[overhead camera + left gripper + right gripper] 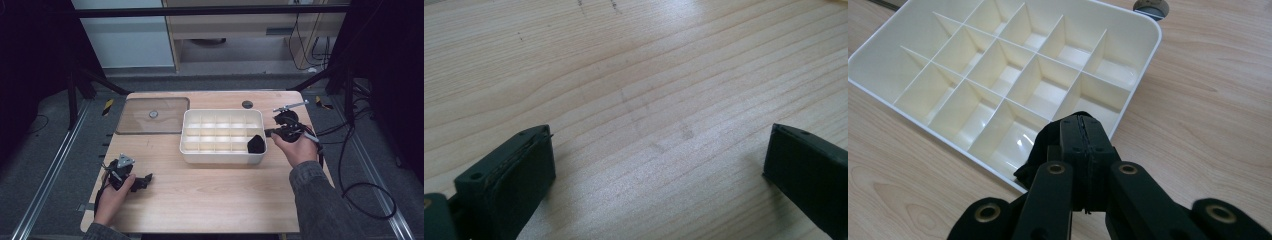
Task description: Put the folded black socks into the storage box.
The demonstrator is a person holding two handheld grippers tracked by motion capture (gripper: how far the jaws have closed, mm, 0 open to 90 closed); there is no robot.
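Observation:
A white divided tray [187, 134] [878, 55] stands on the middle of the wooden table. A black cloth piece [256, 144] [1032, 159] hangs over the tray's near right corner compartment. My right gripper [266, 133] [1082, 127] is shut on it, jaws pressed together above that corner. The other compartments look empty. My left gripper [146, 180] [659, 145] rests low over bare wood at the front left, open, with nothing between its jaws.
A clear lid [152, 116] with a round knob lies flat left of the tray. A dark round grommet [247, 104] [1150, 6] sits in the tabletop behind the tray. Cables trail off the table's right edge.

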